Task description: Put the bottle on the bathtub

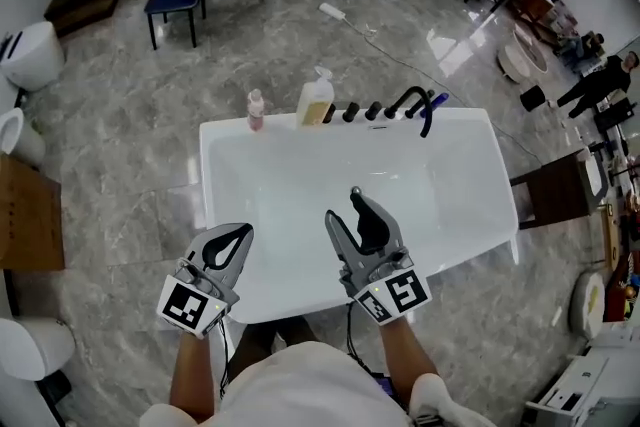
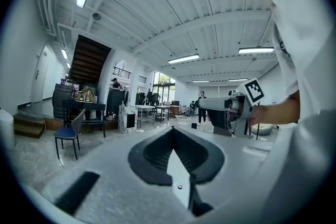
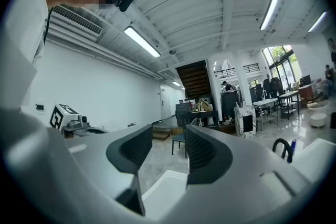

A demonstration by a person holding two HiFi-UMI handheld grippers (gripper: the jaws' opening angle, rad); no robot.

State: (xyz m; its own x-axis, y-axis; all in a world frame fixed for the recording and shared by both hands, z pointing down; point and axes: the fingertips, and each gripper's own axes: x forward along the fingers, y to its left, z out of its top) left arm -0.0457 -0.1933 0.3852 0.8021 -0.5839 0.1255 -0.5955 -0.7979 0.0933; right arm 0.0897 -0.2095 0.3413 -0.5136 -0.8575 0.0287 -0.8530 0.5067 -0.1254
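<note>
Two empty grippers over the near edge of a white bathtub (image 1: 300, 177).
The left gripper (image 1: 242, 236) had its jaws pressed together at the tips, with nothing in them. The right gripper (image 1: 350, 215) had its jaws spread, the gap between them bare. On the far rim, well apart from both grippers, a small pink bottle (image 1: 256, 109) stood upright near a pump bottle (image 1: 315, 99) of yellow liquid. A black faucet (image 1: 412, 101) stood further right.
</note>
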